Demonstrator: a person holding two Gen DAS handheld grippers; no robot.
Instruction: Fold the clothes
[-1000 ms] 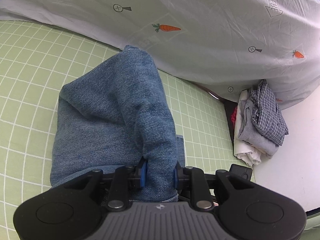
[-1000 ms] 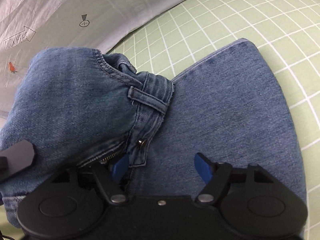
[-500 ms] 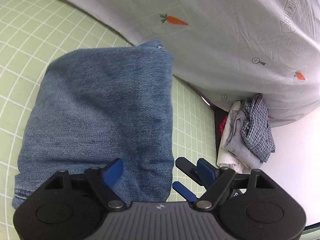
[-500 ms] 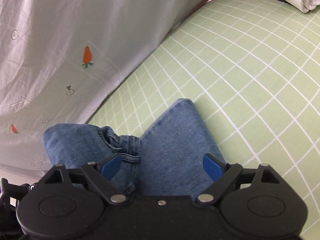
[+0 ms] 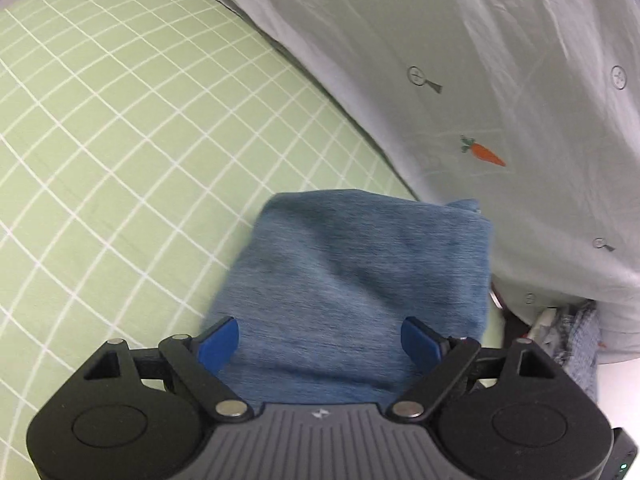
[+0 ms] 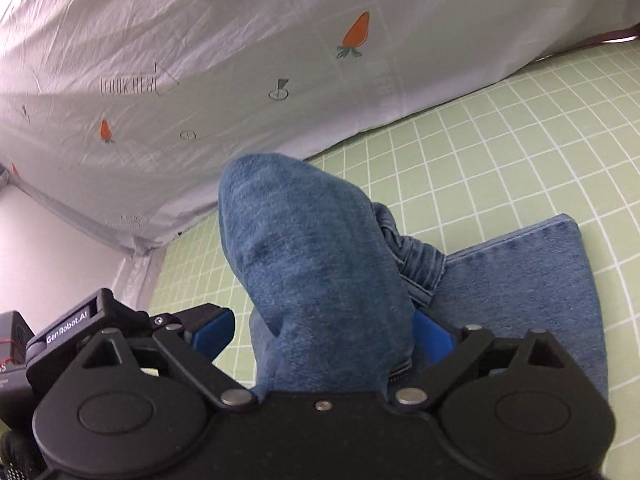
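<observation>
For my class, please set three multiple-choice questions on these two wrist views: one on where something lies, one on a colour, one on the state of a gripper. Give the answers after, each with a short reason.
1. Where do the jeans lie?
A. on the green checked sheet
B. on a wooden floor
C. inside a basket

2. What colour are the carrots printed on the pale cloth?
A. purple
B. orange
C. black

3. How does the left gripper stand?
A. shut on a sock
B. out of view
C. open, its blue fingers apart over the jeans

Answers:
1 A: the green grid shows around the denim in both views.
2 B: the carrots are orange with green tops.
3 C: the fingers are spread wide with nothing pinched between them.
</observation>
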